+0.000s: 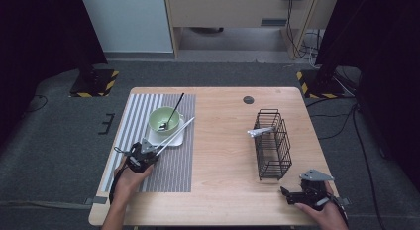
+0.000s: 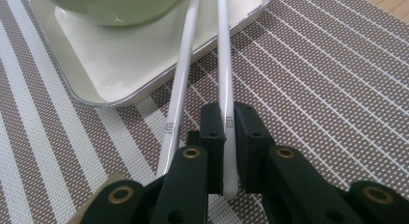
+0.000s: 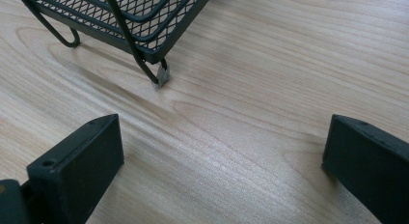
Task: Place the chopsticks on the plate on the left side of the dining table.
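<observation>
Now left claw (image 2: 225, 151) pinches 1 chopstick (image 2: 224, 64).

No legible text, label or number anywhere

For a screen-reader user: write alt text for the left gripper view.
The left claw is shut on one white chopstick; a second chopstick lies beside it. Both rest across a white square plate under a green bowl, on a striped placemat.

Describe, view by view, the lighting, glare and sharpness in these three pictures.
High view: table evenly lit, surroundings dark. Left gripper view: glare streaks along the white chopsticks, mat weave sharp. Right gripper view: soft basket shadow on wood, near jaws slightly blurred.
</observation>
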The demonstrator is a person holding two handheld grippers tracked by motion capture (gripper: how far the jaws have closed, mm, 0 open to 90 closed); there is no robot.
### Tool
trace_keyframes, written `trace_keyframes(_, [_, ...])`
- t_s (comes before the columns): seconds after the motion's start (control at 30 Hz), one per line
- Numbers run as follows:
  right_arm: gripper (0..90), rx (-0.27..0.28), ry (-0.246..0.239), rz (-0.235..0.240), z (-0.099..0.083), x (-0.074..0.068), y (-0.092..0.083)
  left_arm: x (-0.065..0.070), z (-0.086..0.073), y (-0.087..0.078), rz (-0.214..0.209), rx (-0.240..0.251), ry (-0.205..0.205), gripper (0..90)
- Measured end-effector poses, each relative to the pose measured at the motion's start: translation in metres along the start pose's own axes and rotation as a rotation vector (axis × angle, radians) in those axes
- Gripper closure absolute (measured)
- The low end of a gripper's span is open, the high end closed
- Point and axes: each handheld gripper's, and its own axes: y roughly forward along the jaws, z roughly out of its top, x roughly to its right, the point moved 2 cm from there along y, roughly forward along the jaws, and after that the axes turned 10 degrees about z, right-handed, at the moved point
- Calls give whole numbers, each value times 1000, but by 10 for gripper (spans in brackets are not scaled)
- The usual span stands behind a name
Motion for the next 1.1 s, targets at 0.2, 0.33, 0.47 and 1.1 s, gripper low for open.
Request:
trace_keyframes(0.2, [7, 0, -1, -1, 0, 0, 0, 1, 0, 0, 0, 1, 1, 822])
trace_keyframes(0.33, [6, 0, 0, 0, 0, 0, 0, 0, 2, -2, 7, 12, -2, 825])
trace_keyframes(0.47, [6, 0, 0, 1, 0, 0, 0, 0, 3, -2, 11, 12, 1, 823])
trace_keyframes(1.1, [5, 0, -1, 1, 0, 0, 0, 0, 5, -2, 25, 11, 1, 783])
